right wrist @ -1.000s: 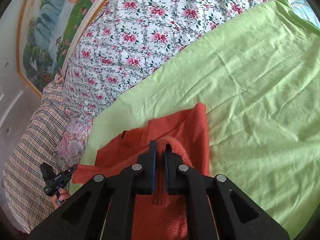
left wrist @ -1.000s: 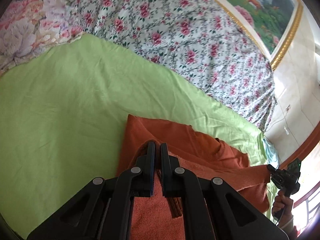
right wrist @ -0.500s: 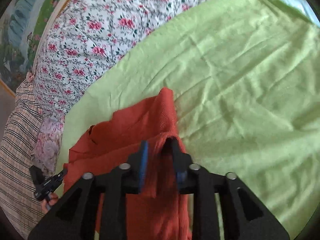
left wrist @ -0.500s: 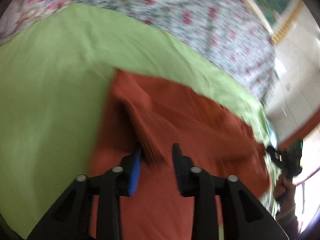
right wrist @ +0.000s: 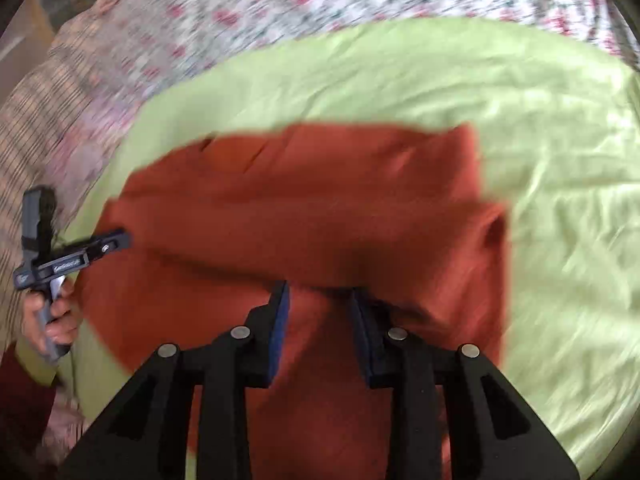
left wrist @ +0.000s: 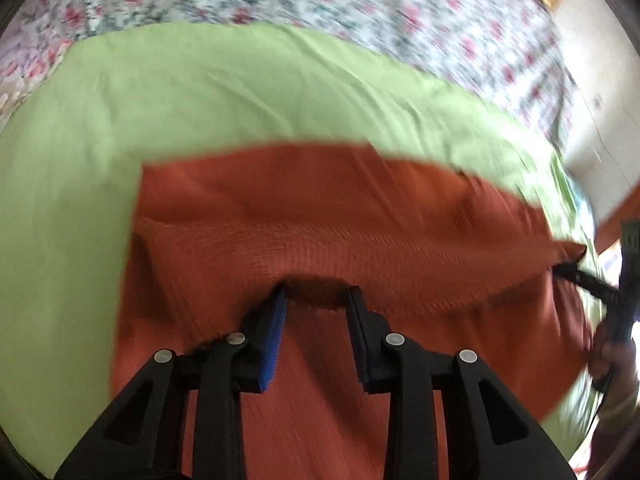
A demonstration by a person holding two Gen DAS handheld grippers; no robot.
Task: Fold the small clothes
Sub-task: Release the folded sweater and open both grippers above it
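An orange knitted garment (left wrist: 320, 220) lies folded on a light green sheet (left wrist: 240, 92), its doubled edge running across just ahead of my fingertips. My left gripper (left wrist: 316, 294) has a clear gap between its blue pads and its jaws are closing slightly; the fold's edge lies at the tips, and the pads do not press it. In the right wrist view the same garment (right wrist: 320, 200) lies under my right gripper (right wrist: 320, 288), which is open with cloth at the tips. Each view shows the other gripper at the garment's far end (left wrist: 600, 288) (right wrist: 68, 260).
A floral bedcover (left wrist: 360, 0) lies beyond the green sheet (right wrist: 540, 120). Plaid fabric (right wrist: 32, 120) is at the left in the right wrist view. A hand (right wrist: 52, 320) holds the left gripper's handle. A pale wall (left wrist: 592, 80) rises at the right.
Both grippers were shut on the garment's raised edge; they have opened and let it go. The upper half now lies flat over the lower, and both hands have swung lower and closer.
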